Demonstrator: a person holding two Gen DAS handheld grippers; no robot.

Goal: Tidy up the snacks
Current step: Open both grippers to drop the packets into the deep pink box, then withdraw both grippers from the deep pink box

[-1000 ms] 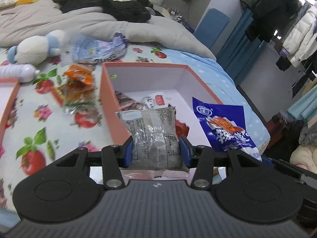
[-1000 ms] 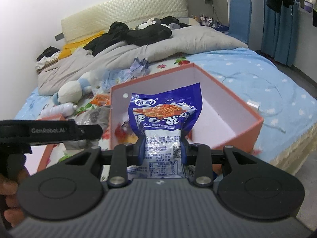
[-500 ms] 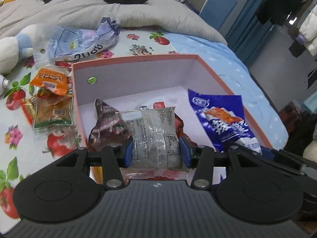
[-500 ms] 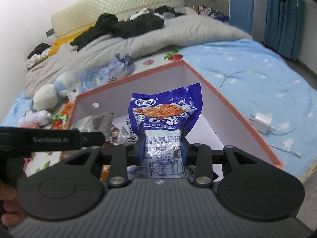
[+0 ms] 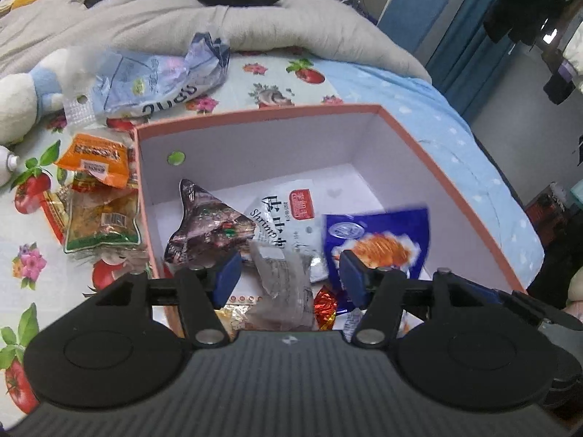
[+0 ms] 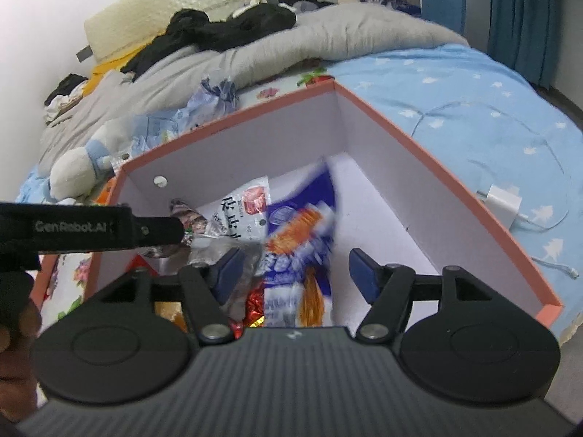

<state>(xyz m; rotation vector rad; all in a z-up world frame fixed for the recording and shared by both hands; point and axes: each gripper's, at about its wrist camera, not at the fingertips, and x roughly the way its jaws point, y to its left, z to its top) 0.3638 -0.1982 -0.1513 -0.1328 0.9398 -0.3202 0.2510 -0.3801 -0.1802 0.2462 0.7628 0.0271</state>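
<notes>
Left wrist view: left gripper (image 5: 289, 273) has just opened — grey packet (image 5: 282, 284) loose over the orange box (image 5: 455, 185); right gripper (image 6: 291, 273) likewise opened, blue packet (image 6: 298, 240) free.

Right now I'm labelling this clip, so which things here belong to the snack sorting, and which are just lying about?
Part of the job:
- pink box
- blue snack bag
- clear grey packet
- shrimp snack bag
- orange packets beside the box

Lying about:
- plush toy
- white charger
- dark clothes
- grey duvet
</notes>
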